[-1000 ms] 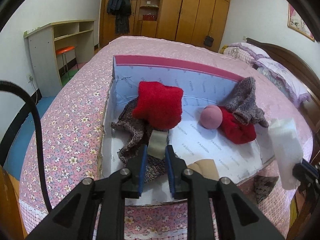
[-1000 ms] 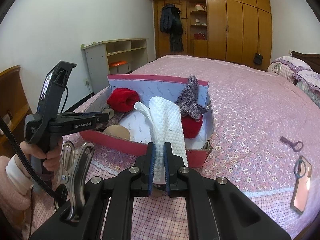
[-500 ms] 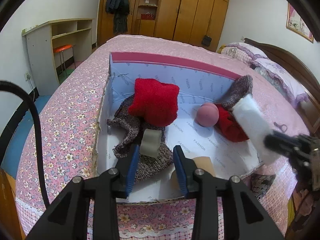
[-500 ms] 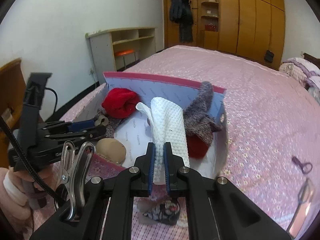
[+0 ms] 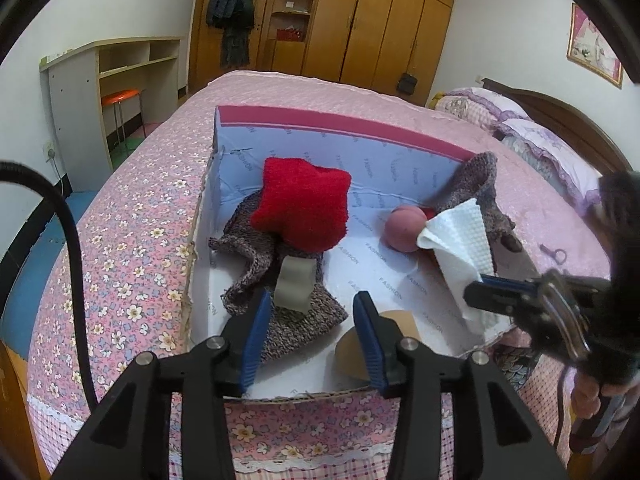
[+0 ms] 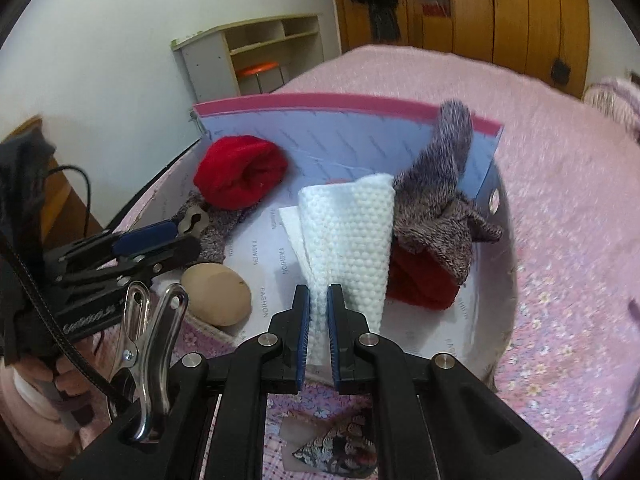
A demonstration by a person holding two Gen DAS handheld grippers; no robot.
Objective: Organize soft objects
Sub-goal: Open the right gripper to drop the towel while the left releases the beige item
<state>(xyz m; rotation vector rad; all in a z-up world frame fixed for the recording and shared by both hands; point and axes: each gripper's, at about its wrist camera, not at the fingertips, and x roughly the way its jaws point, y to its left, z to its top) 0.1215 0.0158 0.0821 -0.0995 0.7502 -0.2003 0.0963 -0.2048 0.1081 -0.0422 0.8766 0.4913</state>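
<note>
An open cardboard box [image 5: 340, 118] with a red rim lies on the bed. Inside are a red plush piece [image 5: 304, 208], a grey knit [image 5: 256, 248] with a pale tag [image 5: 294, 284], a pink ball [image 5: 404, 228], a beige round piece [image 6: 216, 294] and a second grey knit [image 6: 440, 200] over a red item [image 6: 420, 280]. My left gripper [image 5: 310, 320] hovers over the box's near left; its jaws are opening, and the tag lies loose just past the tips. My right gripper [image 6: 318, 296] is shut on a white textured cloth [image 6: 348, 240] above the box's near right corner.
A patterned pouch [image 6: 336, 452] lies on the flowered bedspread in front of the box. Keys [image 5: 554, 254] rest on the bed to the right. Pillows [image 5: 540, 132] are at the far right. A shelf desk [image 5: 108, 80] and an orange stool [image 5: 120, 98] stand left of the bed.
The left jaws have spread apart and let go of the pale tag, which stays on the grey knit. The right gripper has carried the white cloth in over the box's right side.
</note>
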